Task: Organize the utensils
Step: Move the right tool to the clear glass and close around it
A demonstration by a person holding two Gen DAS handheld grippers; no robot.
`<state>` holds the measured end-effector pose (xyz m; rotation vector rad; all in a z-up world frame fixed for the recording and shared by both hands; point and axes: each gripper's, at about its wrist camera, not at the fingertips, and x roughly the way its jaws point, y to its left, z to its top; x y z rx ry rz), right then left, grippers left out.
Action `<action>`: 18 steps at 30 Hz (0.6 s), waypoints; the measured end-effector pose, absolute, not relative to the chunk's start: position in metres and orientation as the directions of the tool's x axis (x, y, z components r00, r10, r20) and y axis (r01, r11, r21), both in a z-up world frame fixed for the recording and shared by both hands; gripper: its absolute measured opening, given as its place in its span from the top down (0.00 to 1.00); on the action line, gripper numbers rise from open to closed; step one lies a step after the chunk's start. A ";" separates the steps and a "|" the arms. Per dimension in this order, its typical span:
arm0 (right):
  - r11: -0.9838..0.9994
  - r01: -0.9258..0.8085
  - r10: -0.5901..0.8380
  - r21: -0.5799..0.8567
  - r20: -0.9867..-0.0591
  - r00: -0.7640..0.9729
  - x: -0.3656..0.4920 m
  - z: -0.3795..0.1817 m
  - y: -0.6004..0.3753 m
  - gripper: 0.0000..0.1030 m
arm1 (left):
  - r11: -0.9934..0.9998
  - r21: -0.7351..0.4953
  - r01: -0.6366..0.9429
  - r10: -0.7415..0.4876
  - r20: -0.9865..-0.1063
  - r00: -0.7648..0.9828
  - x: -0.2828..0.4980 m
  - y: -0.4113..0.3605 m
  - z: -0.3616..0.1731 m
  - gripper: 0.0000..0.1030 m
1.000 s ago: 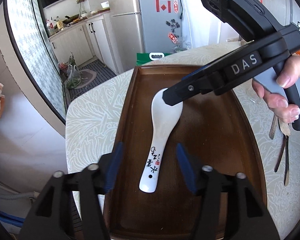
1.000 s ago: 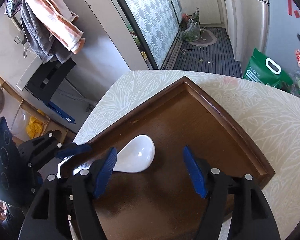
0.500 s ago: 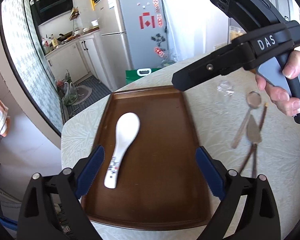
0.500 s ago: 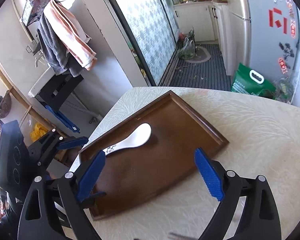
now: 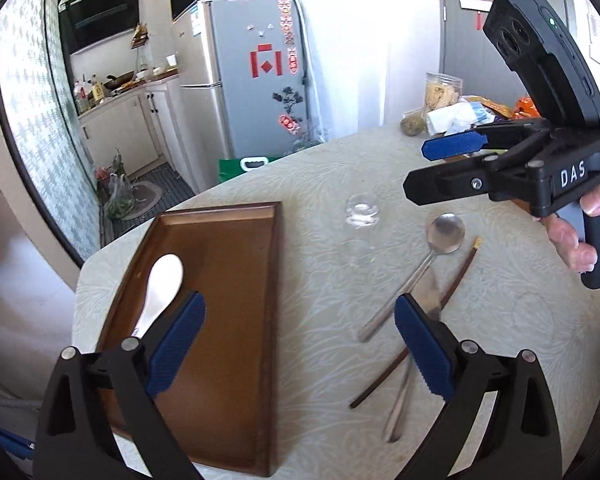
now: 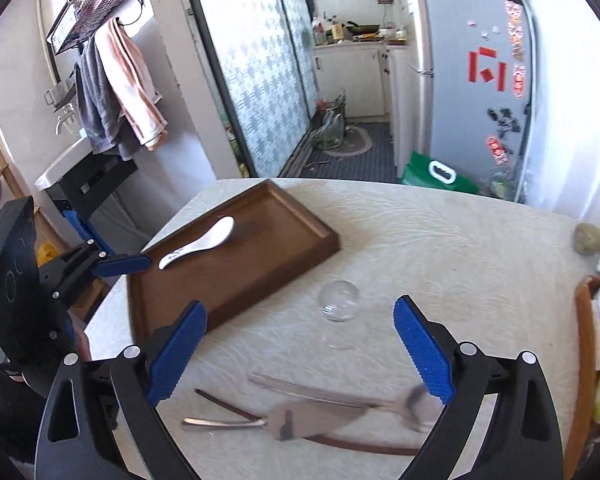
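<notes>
Utensils lie split about the brown tray (image 5: 224, 216): the white ceramic spoon (image 5: 160, 284) rests inside it near its left wall, while the metal spoon (image 5: 440, 240), a chopstick (image 5: 452, 284) and a second metal utensil (image 6: 312, 416) sit crossed on the bench (image 5: 328, 176) to the tray's right. A clear glass (image 6: 338, 300) lies between tray and metal pieces. Your left gripper (image 5: 300, 340) straddles the tray's right wall; its jaws have just been opening and stand wide, nothing between them. Your right gripper (image 6: 300, 340) hovers over the metal utensils, jaws likewise just opened wide and empty.
</notes>
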<state>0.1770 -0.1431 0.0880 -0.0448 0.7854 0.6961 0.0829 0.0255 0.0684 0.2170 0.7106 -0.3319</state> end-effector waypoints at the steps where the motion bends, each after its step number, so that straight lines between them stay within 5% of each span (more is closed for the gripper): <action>1: 0.784 -0.584 0.554 0.210 -0.661 0.506 0.177 0.086 -0.151 0.07 | 0.923 0.076 0.378 -0.234 -0.668 0.706 0.085 0.021 0.068 0.06; 18: 0.801 -0.566 0.524 0.196 -0.687 0.503 0.196 0.056 -0.174 0.07 | 0.917 0.046 0.396 -0.264 -0.673 0.691 0.127 -0.024 0.033 0.05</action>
